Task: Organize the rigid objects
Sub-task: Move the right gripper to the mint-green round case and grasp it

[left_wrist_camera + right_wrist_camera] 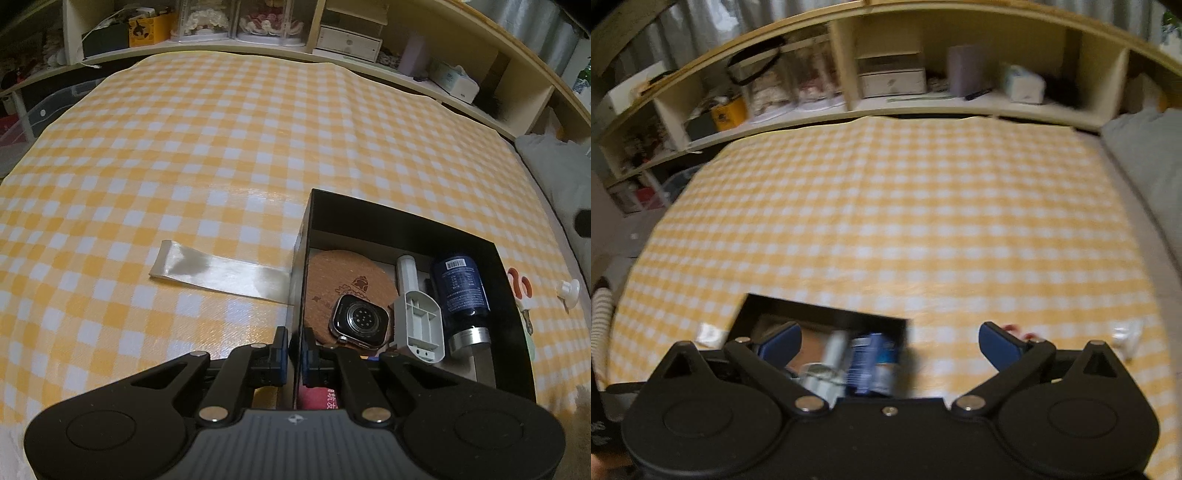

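A black open box (402, 221) sits on the yellow checked tablecloth. Inside lie a cork coaster (343, 277), a smartwatch body (360, 321), a grey-white plastic handle piece (417, 317) and a dark blue bottle (463, 291). My left gripper (294, 354) is shut on the box's left wall. In the blurred right wrist view the box (827, 317) and blue bottle (875, 362) lie below my right gripper (890, 343), which is open and empty above the box's right side. Red-handled scissors (521, 284) and a white hook (569, 290) lie on the cloth right of the box.
A strip of clear tape (218, 273) lies on the cloth left of the box. A wooden shelf unit (332, 37) with boxes and containers runs along the far edge. A grey cushion (1145, 155) lies at the right.
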Action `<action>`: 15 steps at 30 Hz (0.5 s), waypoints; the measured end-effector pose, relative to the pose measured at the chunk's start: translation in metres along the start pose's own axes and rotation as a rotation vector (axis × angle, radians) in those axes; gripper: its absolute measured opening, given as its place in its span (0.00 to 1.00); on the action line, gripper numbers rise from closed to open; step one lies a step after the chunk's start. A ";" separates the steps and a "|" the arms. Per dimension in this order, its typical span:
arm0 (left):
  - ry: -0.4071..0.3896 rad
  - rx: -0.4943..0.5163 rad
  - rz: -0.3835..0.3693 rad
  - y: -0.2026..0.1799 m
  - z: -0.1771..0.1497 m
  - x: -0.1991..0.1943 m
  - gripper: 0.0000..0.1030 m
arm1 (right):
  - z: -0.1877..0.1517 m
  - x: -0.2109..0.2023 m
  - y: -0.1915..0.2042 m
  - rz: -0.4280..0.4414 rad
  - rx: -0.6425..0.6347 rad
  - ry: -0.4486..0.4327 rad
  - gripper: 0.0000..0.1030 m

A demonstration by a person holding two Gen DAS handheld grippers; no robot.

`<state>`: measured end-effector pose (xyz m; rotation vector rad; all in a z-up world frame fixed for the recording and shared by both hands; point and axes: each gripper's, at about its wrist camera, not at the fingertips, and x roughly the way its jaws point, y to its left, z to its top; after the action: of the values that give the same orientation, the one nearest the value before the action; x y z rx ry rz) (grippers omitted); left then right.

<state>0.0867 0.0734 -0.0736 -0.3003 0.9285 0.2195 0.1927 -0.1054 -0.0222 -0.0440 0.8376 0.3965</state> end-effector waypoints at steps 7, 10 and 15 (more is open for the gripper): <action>-0.009 -0.001 0.026 -0.003 -0.001 -0.001 0.06 | -0.010 -0.001 -0.048 -0.087 0.009 0.046 1.00; -0.004 0.002 0.040 -0.005 -0.003 0.000 0.06 | -0.020 0.003 -0.068 -0.107 0.034 0.090 1.00; 0.007 0.012 0.065 -0.007 -0.005 0.003 0.06 | -0.031 0.016 -0.088 -0.118 0.101 0.174 0.86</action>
<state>0.0869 0.0652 -0.0784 -0.2605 0.9465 0.2724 0.2119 -0.1880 -0.0655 -0.0343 1.0204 0.2410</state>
